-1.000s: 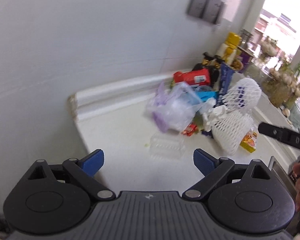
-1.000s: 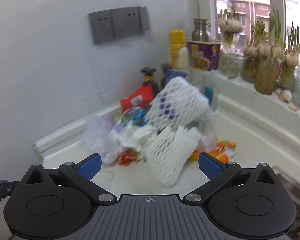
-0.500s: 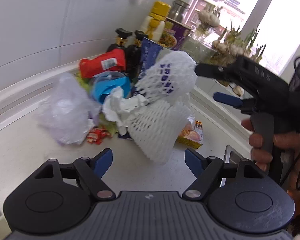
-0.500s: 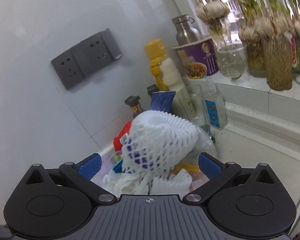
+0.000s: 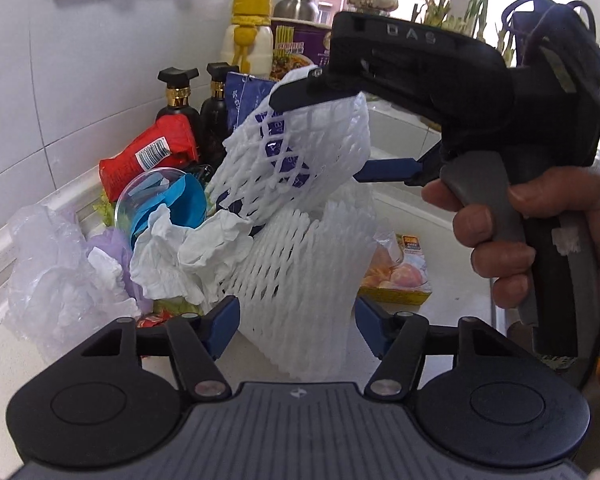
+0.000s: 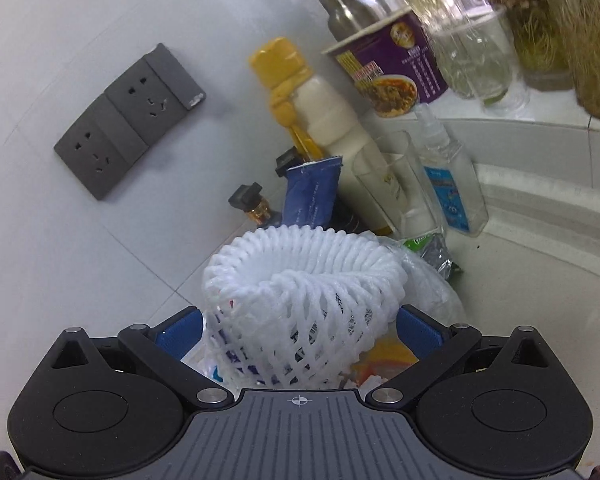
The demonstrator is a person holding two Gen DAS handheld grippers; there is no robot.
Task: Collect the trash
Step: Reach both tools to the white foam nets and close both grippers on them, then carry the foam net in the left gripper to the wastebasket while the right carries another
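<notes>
While both grippers stand wide open around the trash heap on the desk (image 5: 456,280), holding nothing, the right gripper (image 6: 297,330) straddles the printed foam net (image 6: 300,280) and the left gripper (image 5: 295,320) straddles the plain foam net (image 5: 300,280) below. Closing on springy foam could crush it and let it slip, or knock the sauce bottles (image 5: 179,96) just behind.

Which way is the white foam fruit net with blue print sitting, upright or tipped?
Tipped. The white foam fruit net with blue print leans over the plain white foam net, between the right gripper's open fingers.
</notes>
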